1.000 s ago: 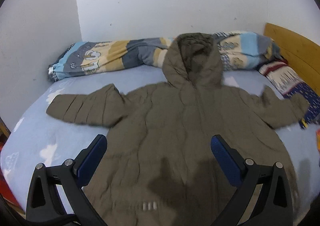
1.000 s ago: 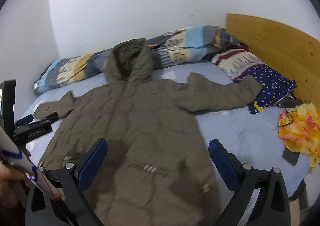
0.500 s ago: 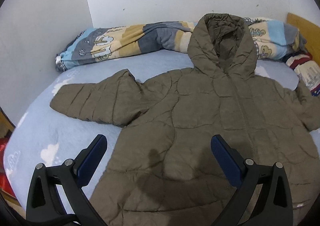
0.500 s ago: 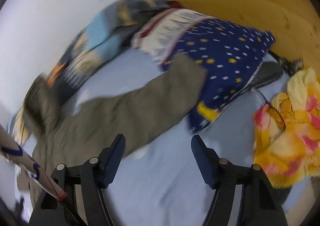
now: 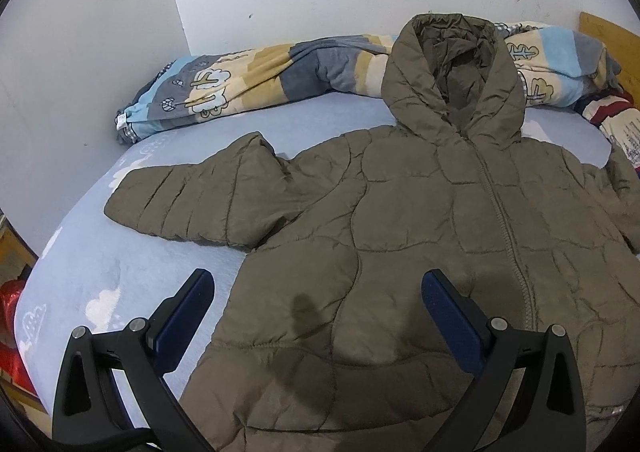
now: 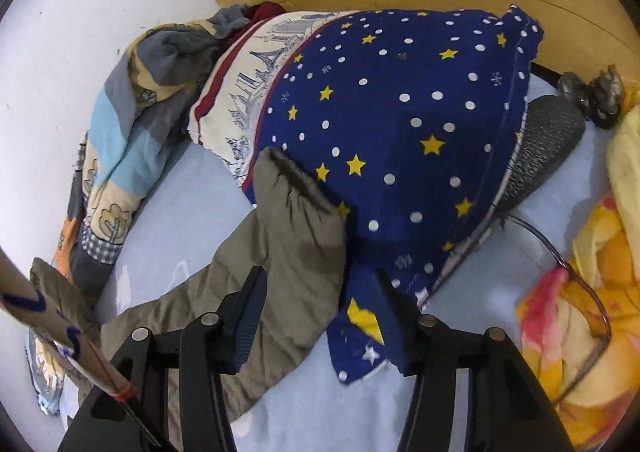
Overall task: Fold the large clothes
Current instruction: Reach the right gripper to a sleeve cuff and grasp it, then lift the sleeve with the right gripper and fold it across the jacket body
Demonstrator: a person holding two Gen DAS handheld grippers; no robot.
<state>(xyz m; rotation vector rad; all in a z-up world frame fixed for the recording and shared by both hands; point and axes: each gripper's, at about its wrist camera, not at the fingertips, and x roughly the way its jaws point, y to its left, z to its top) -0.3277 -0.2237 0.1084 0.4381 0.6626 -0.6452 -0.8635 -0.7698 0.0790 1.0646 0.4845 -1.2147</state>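
Your left gripper (image 5: 316, 316) has drifted left and a little lower: a second ago it looked down the middle of the jacket (image 5: 420, 236), and now it hovers over the jacket's left flank, jaws spread wide and empty, with the left sleeve (image 5: 200, 203) lying flat on the pale blue sheet (image 5: 80, 276) just ahead. The jacket itself is face up and zipped across the bed, hood (image 5: 452, 79) resting against the rolled striped blanket (image 5: 248, 83).

Your right gripper (image 6: 320, 316) has made the bigger move, swinging from the jacket's hem out to the far sleeve. Its jaws are closing, and the right sleeve (image 6: 288, 244) sits between them near the cuff (image 6: 296, 175), though the pads do not look pressed onto it yet (the cuff rests on the starry blue pillow (image 6: 400, 111)).

So nothing is folded so far; both hands now stand at the sleeves, and the sleeve fold looks like the step at hand.
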